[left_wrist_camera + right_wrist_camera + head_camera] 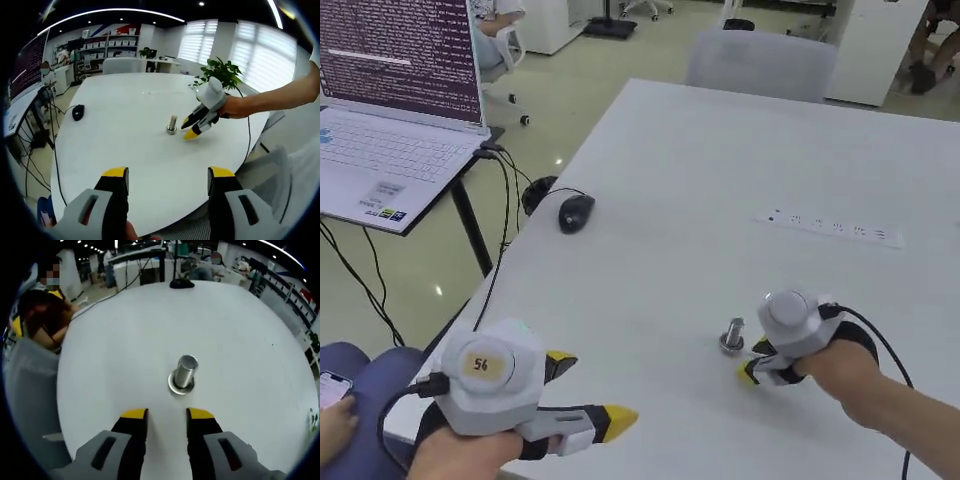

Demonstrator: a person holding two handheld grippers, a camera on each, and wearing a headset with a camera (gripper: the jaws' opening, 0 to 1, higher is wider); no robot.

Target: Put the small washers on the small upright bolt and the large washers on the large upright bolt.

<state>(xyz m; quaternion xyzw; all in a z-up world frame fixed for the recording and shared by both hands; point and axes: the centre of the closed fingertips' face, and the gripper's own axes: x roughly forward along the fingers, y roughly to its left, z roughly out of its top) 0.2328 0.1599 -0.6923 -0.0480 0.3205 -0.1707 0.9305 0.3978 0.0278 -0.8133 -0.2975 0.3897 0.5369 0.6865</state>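
The white bench (720,180) carries little around the work. A black mouse (576,212) lies towards the far left edge with its cable running off the side, and a white power strip (830,227) lies flat on the far right. Both are well apart from the bolt, and nothing stands between it and either tool. Off the bench on the left an open laptop (390,130) sits on a side stand, and a grey chair (760,62) is at the far end.

The upright bolt (732,336) stands on the bare bench, near the right tool (755,362) and just in front of its tips. From the right gripper view we see a wider metal ring at its foot – we cannot tell whether that is a washer or the bolt's own base.

The right hand (835,365) holds its tool low over the bench, pointed at the bolt with the yellow tips angled down. The jaws are a little apart and hold nothing. The left tool (595,390) sits at the near edge, well apart from the bolt and aimed across the bench – its jaws gape wide with nothing between them.
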